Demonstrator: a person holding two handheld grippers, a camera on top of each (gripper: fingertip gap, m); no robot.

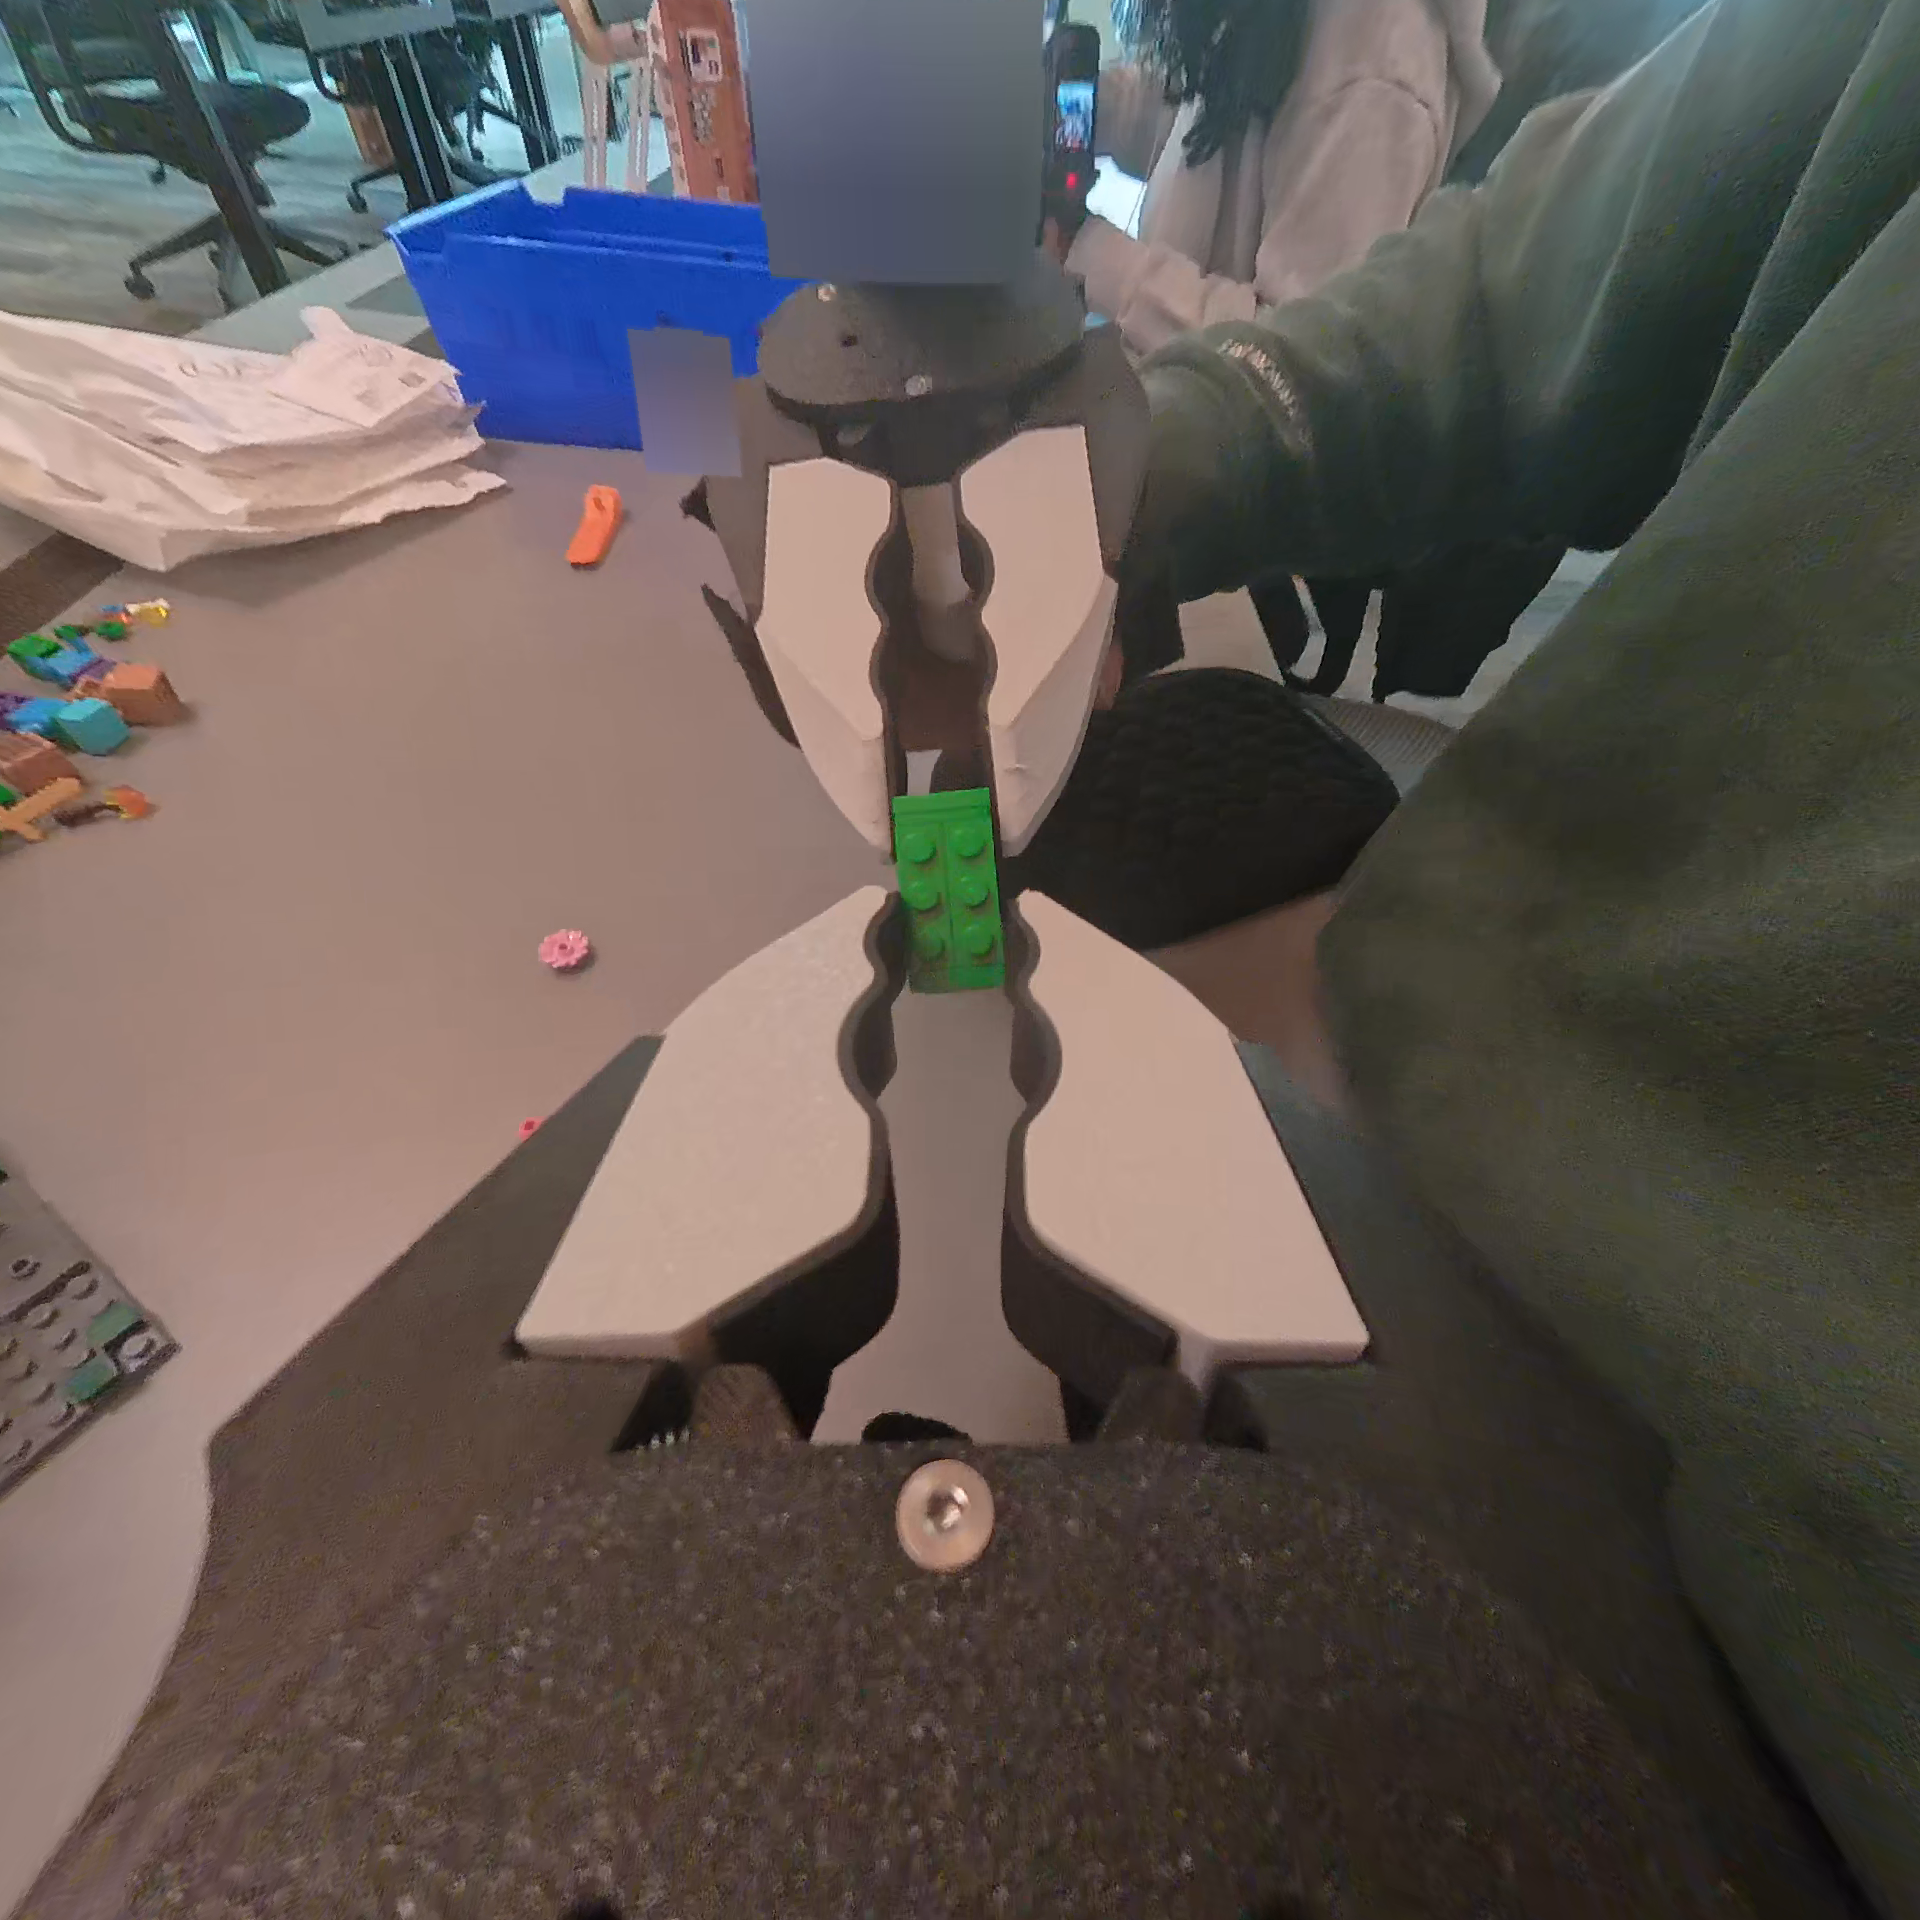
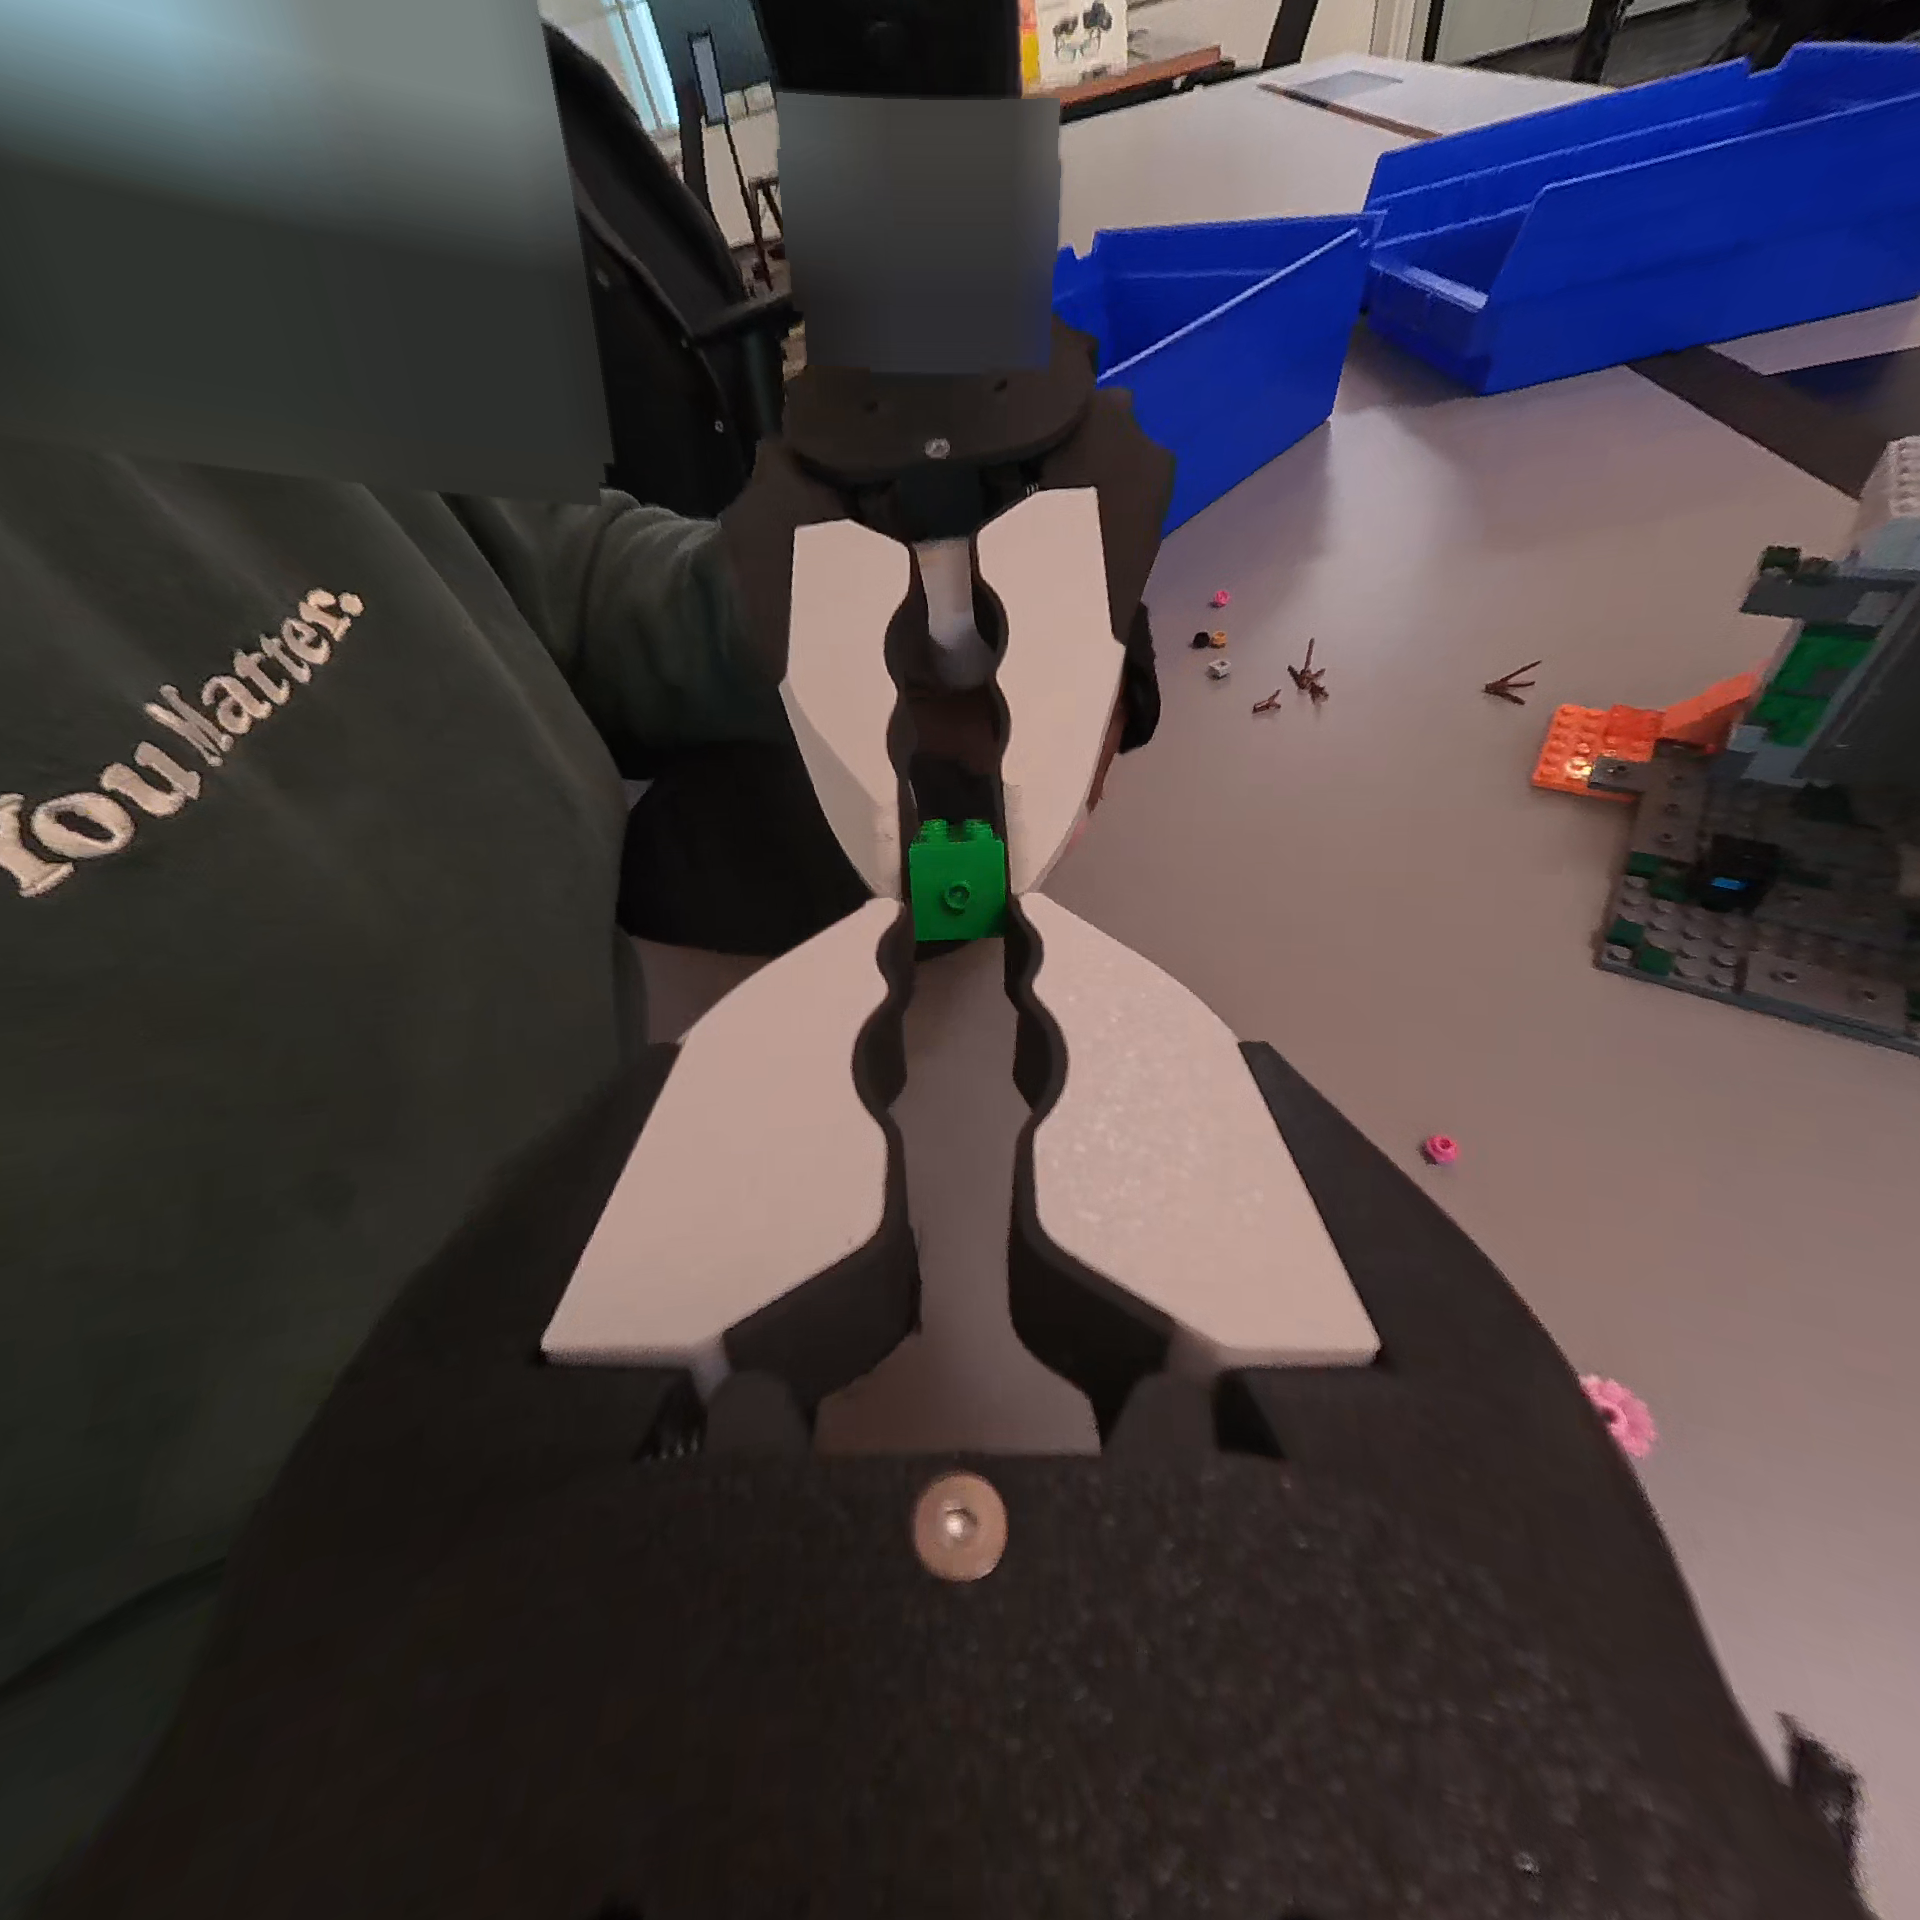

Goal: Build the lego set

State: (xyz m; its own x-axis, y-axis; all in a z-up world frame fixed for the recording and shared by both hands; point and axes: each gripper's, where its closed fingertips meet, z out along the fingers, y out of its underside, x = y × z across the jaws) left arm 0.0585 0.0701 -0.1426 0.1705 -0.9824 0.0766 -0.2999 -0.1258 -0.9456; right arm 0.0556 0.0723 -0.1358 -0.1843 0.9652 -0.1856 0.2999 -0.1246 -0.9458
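Note:
A green brick hangs in the air between my two grippers, which meet tip to tip above the grey table. My left gripper is shut on its near end. My right gripper faces it from the far side and is shut on the other end. In the right wrist view the same green brick shows an end face with a single stud, held between my right gripper and the left gripper opposite. A part-built model on a grey baseplate stands at the right.
Blue bins stand at the back. White paper bags, loose coloured bricks, an orange piece and a pink flower piece lie on the table. An orange plate and small brown pieces lie near the model. A person's dark green sleeve fills the right. Both grippers' tips are close together, under 4 cm apart. Left tips and right tips are each some 15 centimeters from the pink flower piece.

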